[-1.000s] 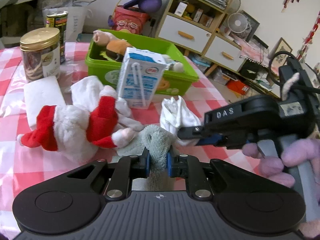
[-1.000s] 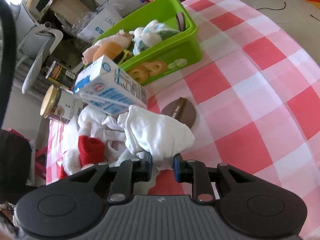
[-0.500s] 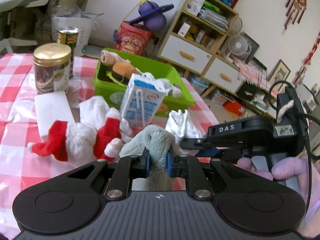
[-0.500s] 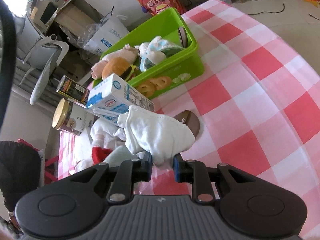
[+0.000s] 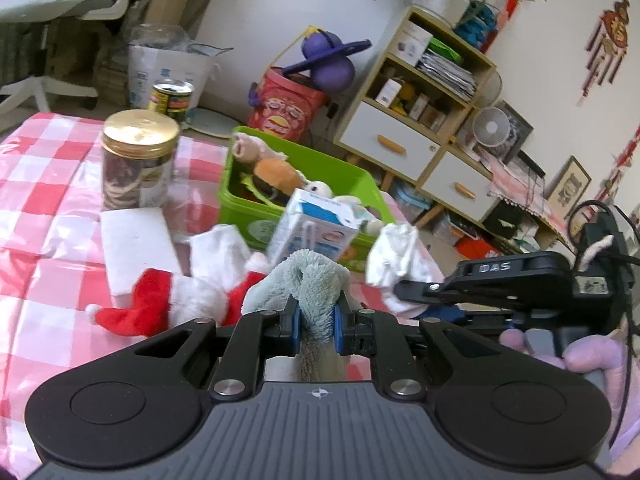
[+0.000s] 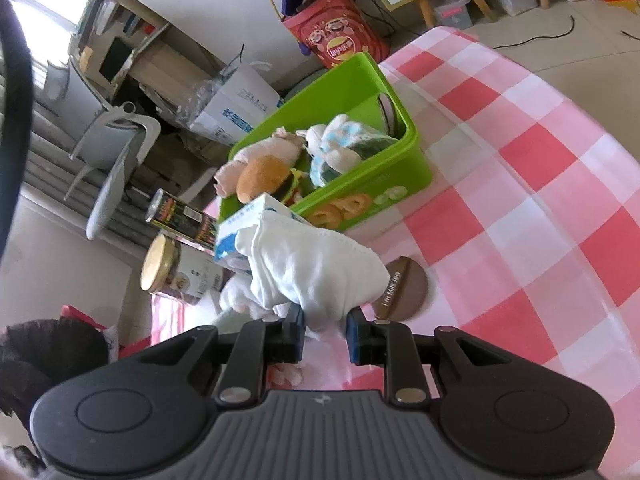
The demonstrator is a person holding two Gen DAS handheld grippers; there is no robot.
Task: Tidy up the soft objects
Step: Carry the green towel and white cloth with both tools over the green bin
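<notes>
Our left gripper [image 5: 316, 322] clamps its fingers on a fluffy grey-green towel [image 5: 304, 280]; our right gripper [image 6: 323, 334] pinches a crumpled white cotton cloth [image 6: 316, 268].

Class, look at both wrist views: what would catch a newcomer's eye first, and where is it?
Probably the two pinched cloths up front: a grey-green fuzzy towel in the left gripper and a white cloth in the right gripper, both jaws shut on them. Behind sits the bright green bin of plush toys on the pink checked tablecloth.
</notes>
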